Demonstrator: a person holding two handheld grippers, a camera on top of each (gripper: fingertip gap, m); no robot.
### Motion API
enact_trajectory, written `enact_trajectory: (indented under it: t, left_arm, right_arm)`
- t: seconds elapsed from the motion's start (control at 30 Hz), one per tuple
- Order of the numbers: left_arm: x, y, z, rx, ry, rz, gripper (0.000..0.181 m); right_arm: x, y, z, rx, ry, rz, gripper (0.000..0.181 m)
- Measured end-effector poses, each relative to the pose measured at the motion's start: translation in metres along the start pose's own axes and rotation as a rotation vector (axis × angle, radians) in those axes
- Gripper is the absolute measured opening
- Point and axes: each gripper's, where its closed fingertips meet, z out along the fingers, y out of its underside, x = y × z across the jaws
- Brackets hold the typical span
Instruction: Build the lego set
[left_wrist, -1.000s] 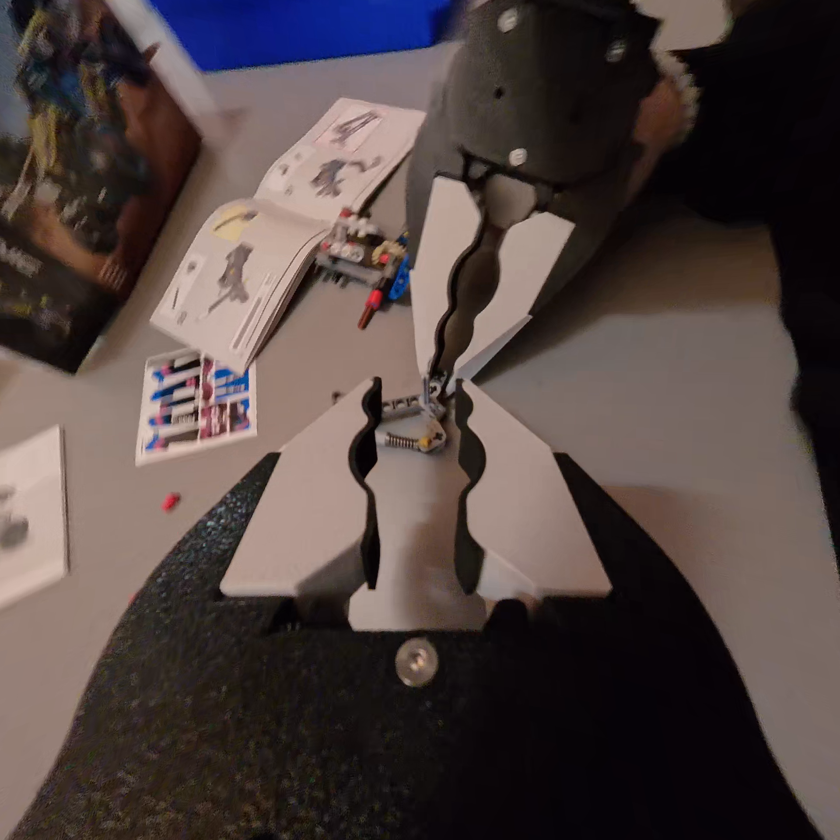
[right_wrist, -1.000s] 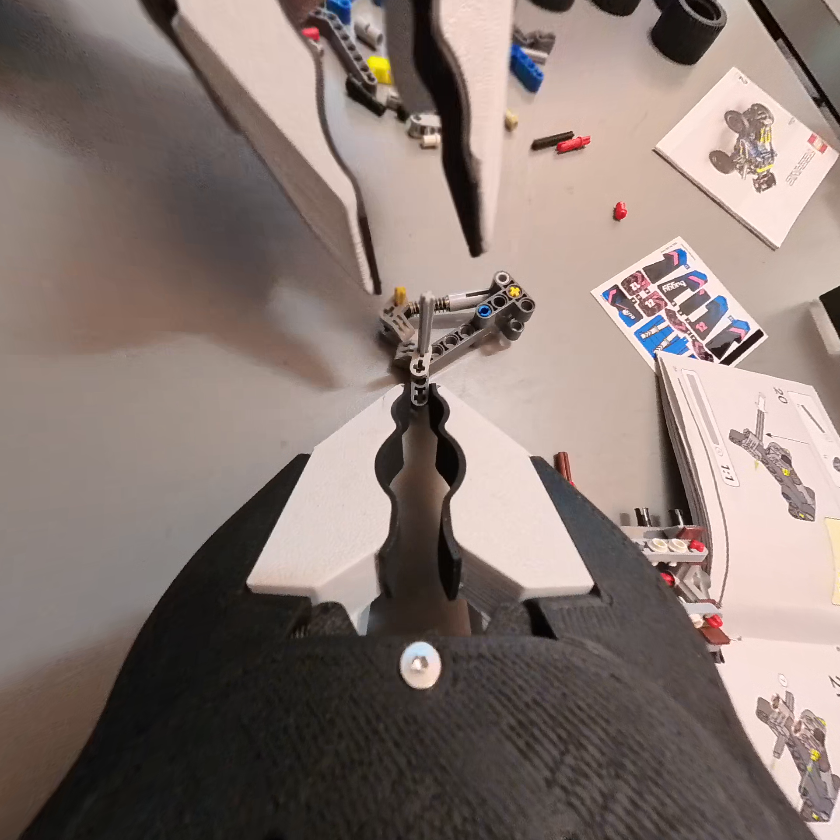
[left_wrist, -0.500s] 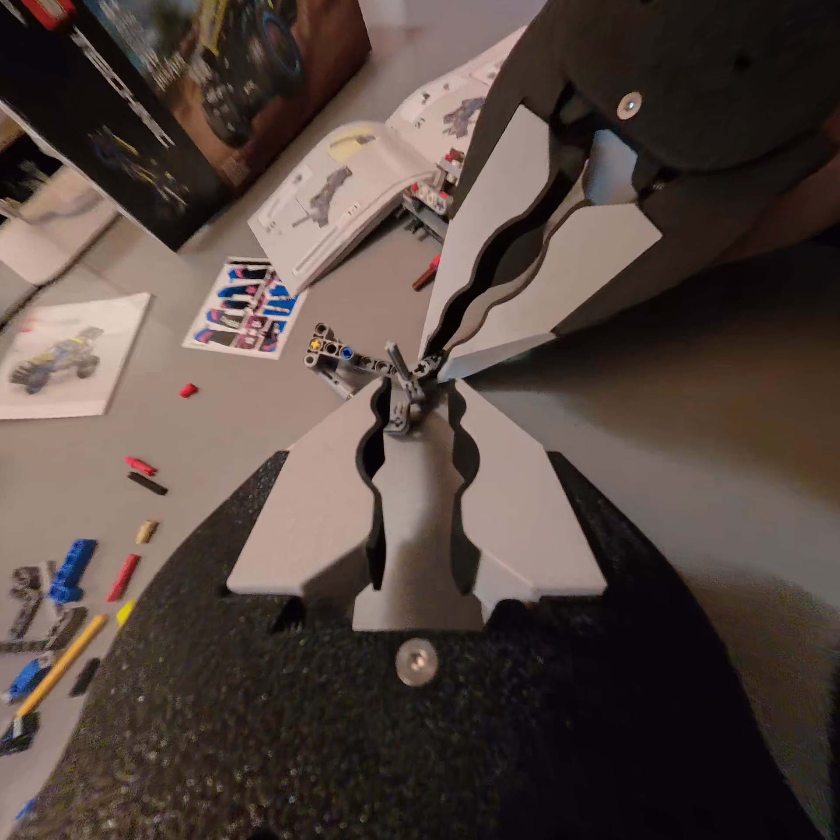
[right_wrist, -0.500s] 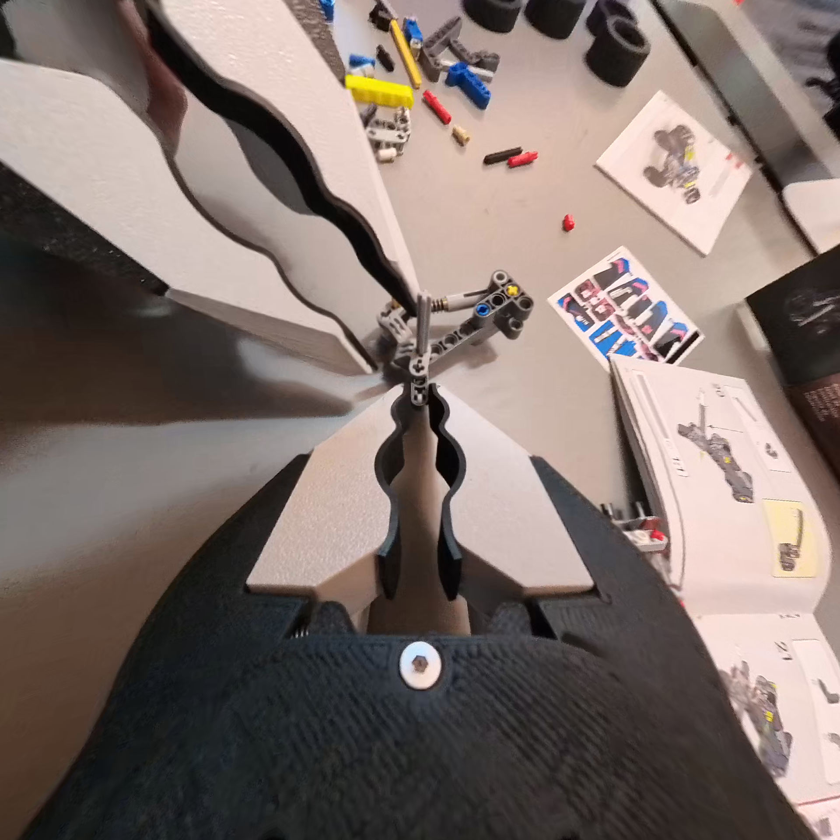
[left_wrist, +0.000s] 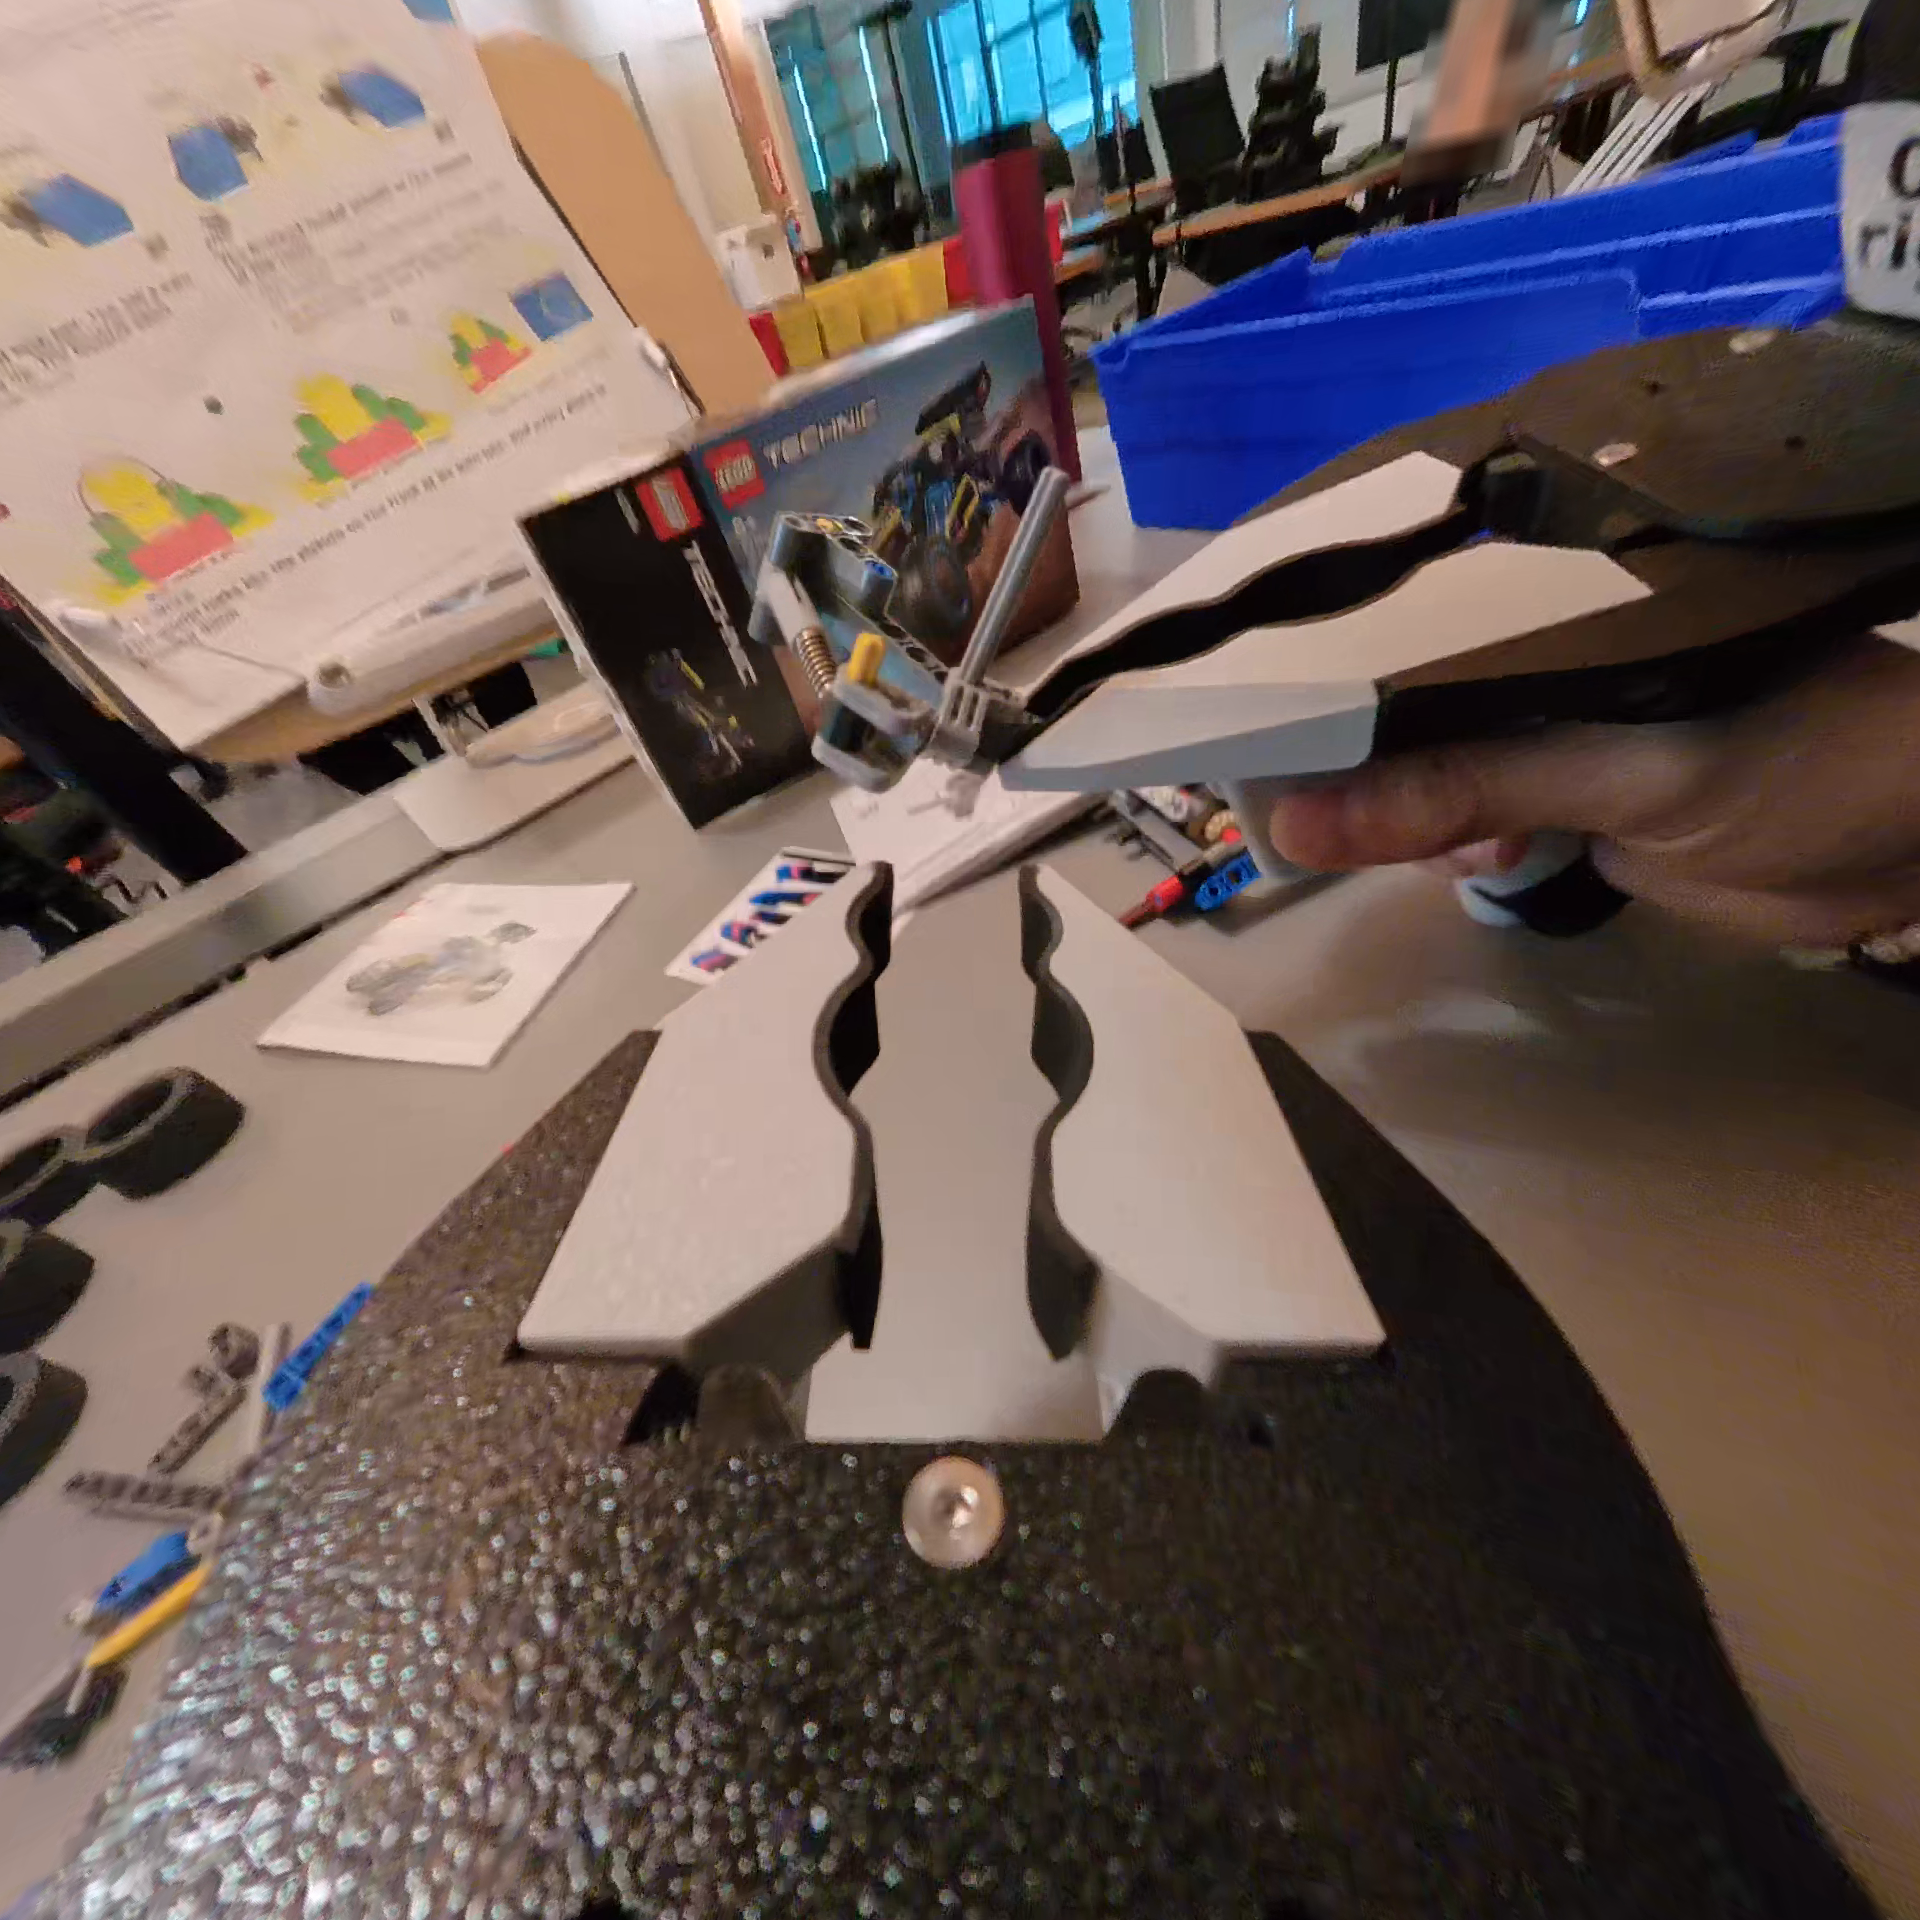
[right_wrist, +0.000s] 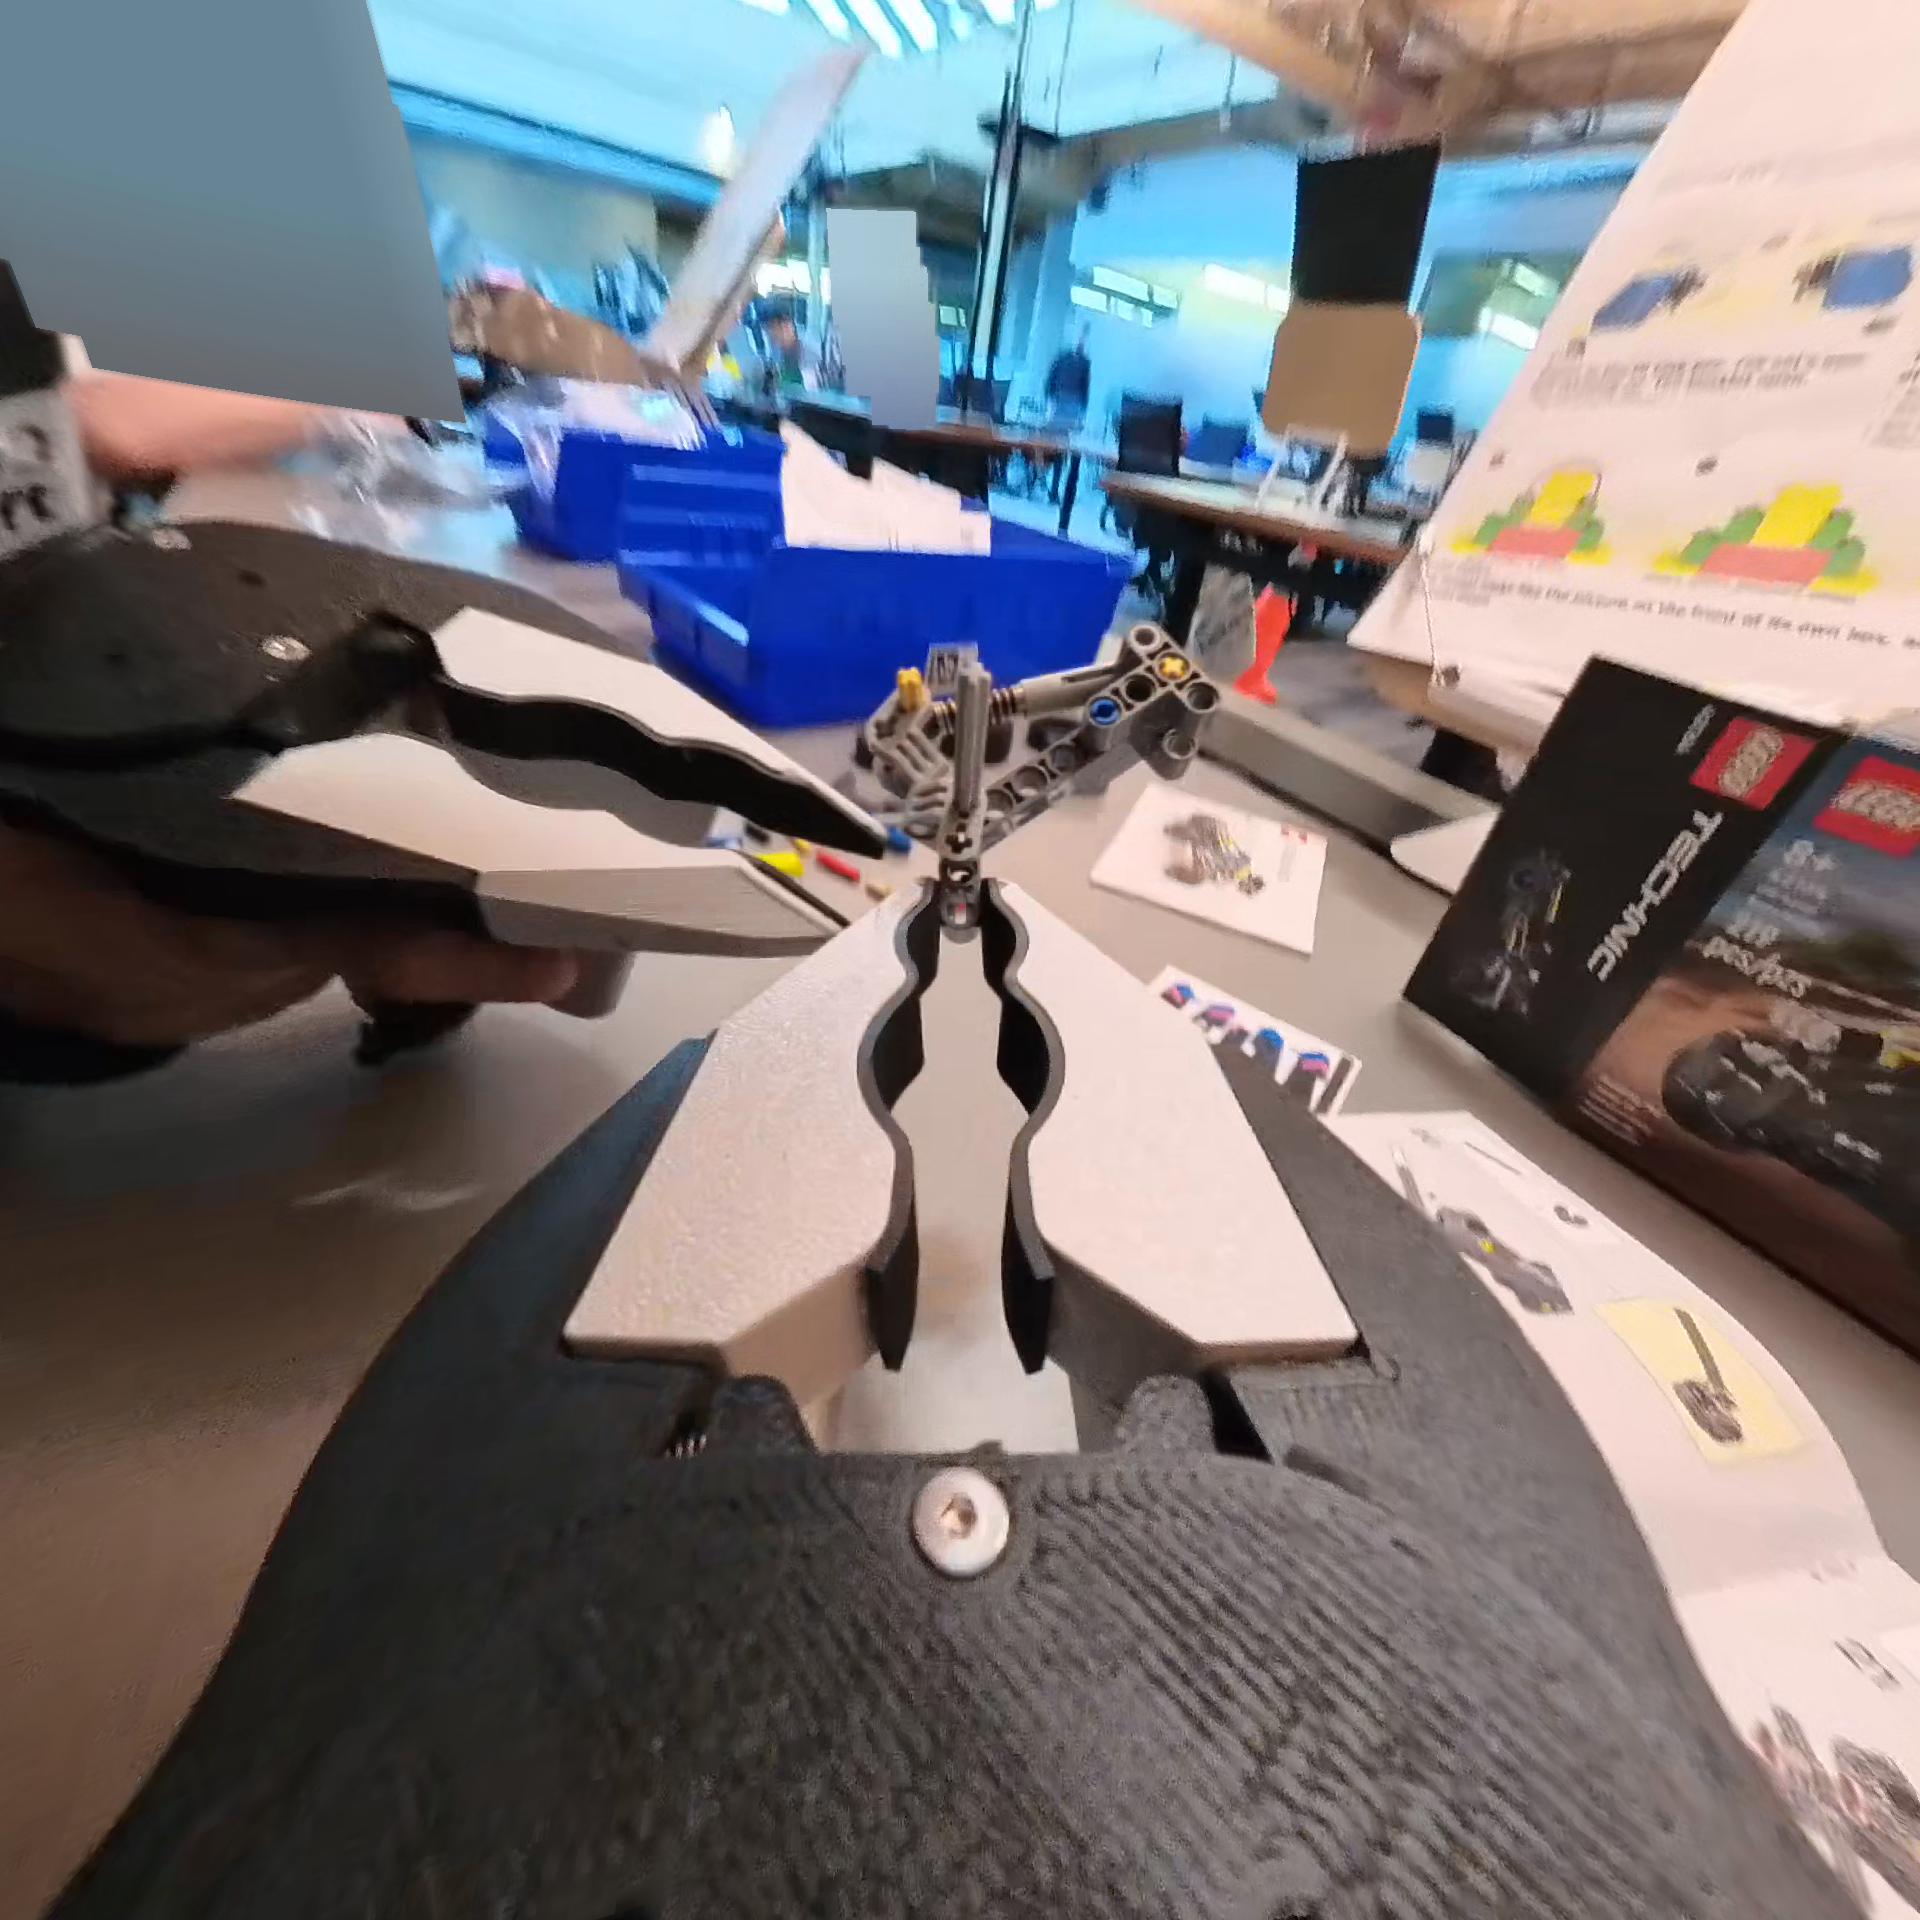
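A grey Technic assembly, with a spring shock, a yellow pin and a thin grey axle standing up, hangs in the air above the grey table. My right gripper is shut on a small grey connector at the assembly's lower end. In the left wrist view the right gripper comes in from the right with the assembly at its tip. My left gripper is open and empty, just below and in front of the assembly. It also shows in the right wrist view, left of the assembly and apart from it.
The Lego box stands behind the assembly. An open instruction booklet, a sticker sheet and a leaflet lie on the table. Black tyres and loose parts lie to the left. Blue bins stand at the back. Less than 4 cm separates the two grippers' tips.
The right gripper has lifted the assembly off the table into the air. Both views have tilted up towards the room. The left gripper has drawn back from the assembly.
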Motion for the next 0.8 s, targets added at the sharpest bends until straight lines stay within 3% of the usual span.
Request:
enact_trajectory:
  t: [0.17, 0.5, 0.8]
  left_arm:
    - [0.001, -0.033, -0.012, 0.17, 0.009, 0.082, 0.017]
    - [0.004, -0.051, -0.024, 0.244, -0.028, 0.245, 0.022]
    - [0.002, -0.035, -0.014, 0.204, 0.104, -0.001, 0.017]
  right_arm:
    - [-0.011, -0.021, -0.005, 0.141, -0.026, -0.074, 0.006]
    - [-0.023, -0.036, -0.01, 0.238, -0.083, -0.015, 0.005]
    - [-0.018, -0.023, -0.003, 0.171, -0.118, 0.196, 0.005]
